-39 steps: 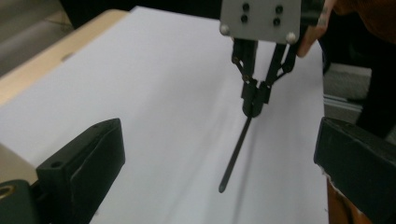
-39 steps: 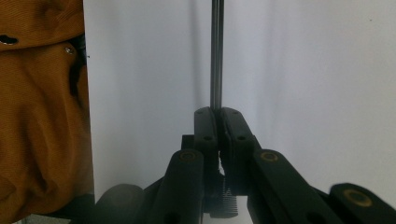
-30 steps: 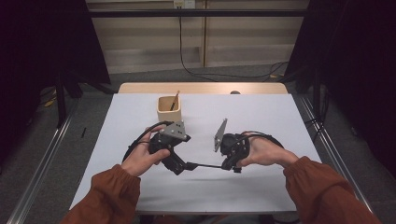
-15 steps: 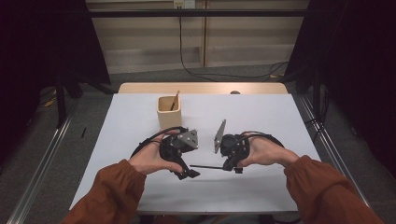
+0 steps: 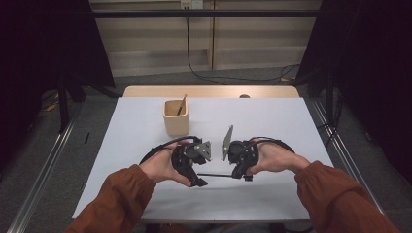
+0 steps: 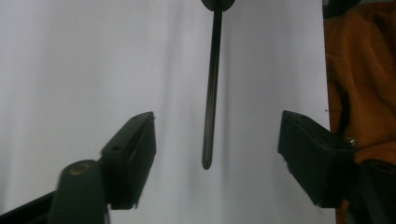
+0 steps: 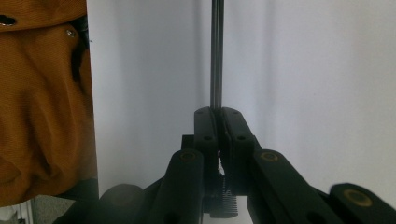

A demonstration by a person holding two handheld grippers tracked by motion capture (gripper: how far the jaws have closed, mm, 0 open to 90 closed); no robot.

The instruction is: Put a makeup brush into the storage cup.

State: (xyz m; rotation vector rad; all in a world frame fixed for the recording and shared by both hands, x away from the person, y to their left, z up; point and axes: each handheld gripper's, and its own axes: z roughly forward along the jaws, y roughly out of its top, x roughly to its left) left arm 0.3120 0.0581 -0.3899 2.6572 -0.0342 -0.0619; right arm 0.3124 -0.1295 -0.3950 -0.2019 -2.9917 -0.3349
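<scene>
Your right gripper (image 5: 241,171) has its fingers (image 7: 205,128) clamped on one end of a thin dark stick (image 5: 216,174). The stick lies level just above the white bench (image 5: 291,126), in the lower middle of the high view, and runs left toward your left gripper (image 5: 197,179). In the left gripper view the free tip of the stick (image 6: 209,116) hangs between the two fingers (image 6: 133,149), which stand about half open and have just been closing. Neither pad touches it yet; there is clear bench on either side of the tip.

The stick looks light, straight and stiff, probably with a smooth finish. Its weight should be no trouble, but a thin round shaft will likely roll or pivot between flat pads if you pinch it off centre. Take hold a little way back from the tip rather than on the very end, with the shaft crossing the middle of the pads, so that it cannot flick out as they meet. Close gently: with one end already held, a sideways push could bend it or twist it in your right hand's grip.

In the upper left of the high view, well apart from your hands, a wooden cup (image 5: 176,119) holds another stick (image 5: 181,104) leaning on its rim.
</scene>
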